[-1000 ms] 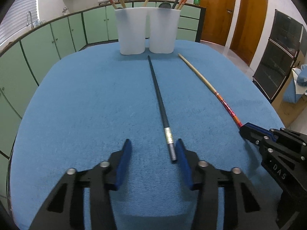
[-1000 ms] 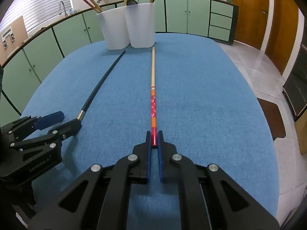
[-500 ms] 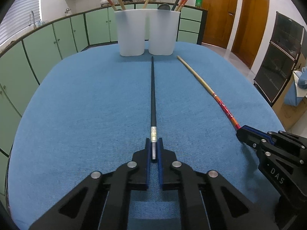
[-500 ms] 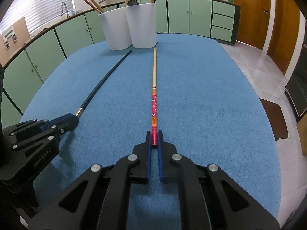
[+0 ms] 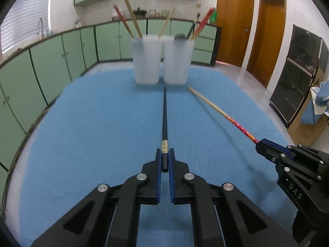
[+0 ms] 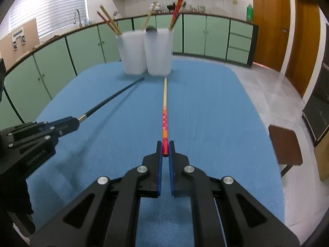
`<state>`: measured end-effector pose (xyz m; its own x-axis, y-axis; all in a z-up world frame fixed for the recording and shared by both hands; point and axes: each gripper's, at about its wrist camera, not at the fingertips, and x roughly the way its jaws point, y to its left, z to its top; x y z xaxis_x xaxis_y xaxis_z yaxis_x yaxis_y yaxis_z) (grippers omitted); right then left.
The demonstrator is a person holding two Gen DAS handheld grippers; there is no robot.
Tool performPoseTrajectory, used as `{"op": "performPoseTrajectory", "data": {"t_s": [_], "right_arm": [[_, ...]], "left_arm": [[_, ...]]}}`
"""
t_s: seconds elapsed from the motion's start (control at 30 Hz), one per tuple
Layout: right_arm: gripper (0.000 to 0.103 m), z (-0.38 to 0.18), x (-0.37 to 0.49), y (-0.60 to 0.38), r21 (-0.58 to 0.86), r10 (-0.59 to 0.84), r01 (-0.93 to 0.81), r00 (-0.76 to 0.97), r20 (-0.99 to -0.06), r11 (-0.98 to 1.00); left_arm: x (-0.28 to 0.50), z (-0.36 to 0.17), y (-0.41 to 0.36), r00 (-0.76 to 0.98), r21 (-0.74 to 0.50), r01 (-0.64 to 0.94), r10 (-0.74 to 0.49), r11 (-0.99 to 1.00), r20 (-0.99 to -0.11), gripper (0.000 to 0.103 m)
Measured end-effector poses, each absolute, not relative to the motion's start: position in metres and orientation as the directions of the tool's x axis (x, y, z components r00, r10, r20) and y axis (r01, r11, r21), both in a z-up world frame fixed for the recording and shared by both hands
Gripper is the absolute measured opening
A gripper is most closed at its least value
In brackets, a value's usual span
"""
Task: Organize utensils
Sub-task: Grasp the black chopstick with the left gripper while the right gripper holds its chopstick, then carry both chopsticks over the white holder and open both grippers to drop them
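My left gripper [image 5: 164, 153] is shut on the near end of a long black chopstick [image 5: 164, 113] that points at two white cups. My right gripper [image 6: 165, 145] is shut on the red end of a wooden chopstick [image 6: 164, 105]. Both chopsticks are held lifted above the blue tablecloth [image 5: 92, 133], tips toward the cups. The left white cup [image 5: 146, 60] and right white cup [image 5: 178, 61] stand side by side at the table's far end and hold several chopsticks. The right gripper also shows in the left wrist view [image 5: 259, 144], and the left gripper in the right wrist view [image 6: 76, 121].
Green cabinets [image 5: 51, 61] run along the wall behind the table. A wooden door [image 5: 232, 22] and a dark oven cabinet [image 5: 298, 72] stand to the right. A brown stool [image 6: 284, 144] sits on the floor right of the table.
My left gripper closed on the black chopstick. Both grippers then lifted their chopsticks off the cloth, and the views tilted up toward the cups.
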<state>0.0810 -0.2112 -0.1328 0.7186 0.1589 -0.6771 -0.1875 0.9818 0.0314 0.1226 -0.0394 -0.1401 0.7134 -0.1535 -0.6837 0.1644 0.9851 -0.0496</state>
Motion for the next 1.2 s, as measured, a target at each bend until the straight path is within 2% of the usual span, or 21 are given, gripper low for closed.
{"op": "performPoseTrajectory", "data": {"t_s": [0.13, 0.57, 0.77, 1.0, 1.2], "right_arm": [[0.005, -0.109, 0.079, -0.211, 0.006, 0.161, -0.203, 0.759, -0.631, 0.979], [0.005, -0.015, 0.099, -0.222, 0.053, 0.276, -0.291, 0.815, -0.51, 0.955], [0.005, 0.028, 0.126, -0.222, 0.096, 0.357, -0.359, 0.79, -0.499, 0.928], [0.005, 0.073, 0.159, -0.214, 0.086, 0.392, -0.403, 0.783, -0.483, 0.911], [0.005, 0.12, 0.192, -0.213, 0.078, 0.398, -0.403, 0.821, -0.409, 0.912]], "left_arm": [[0.12, -0.11, -0.033, 0.765, -0.044, 0.164, -0.155, 0.986, -0.625, 0.006], [0.133, -0.024, -0.024, 0.856, -0.048, 0.227, -0.222, 0.973, -0.466, 0.006], [0.156, 0.003, -0.022, 0.835, -0.096, 0.305, -0.314, 0.948, -0.452, 0.006], [0.18, 0.021, -0.019, 0.833, -0.107, 0.323, -0.336, 0.94, -0.44, 0.006], [0.206, 0.056, -0.014, 0.868, -0.105, 0.32, -0.335, 0.942, -0.366, 0.006]]}}
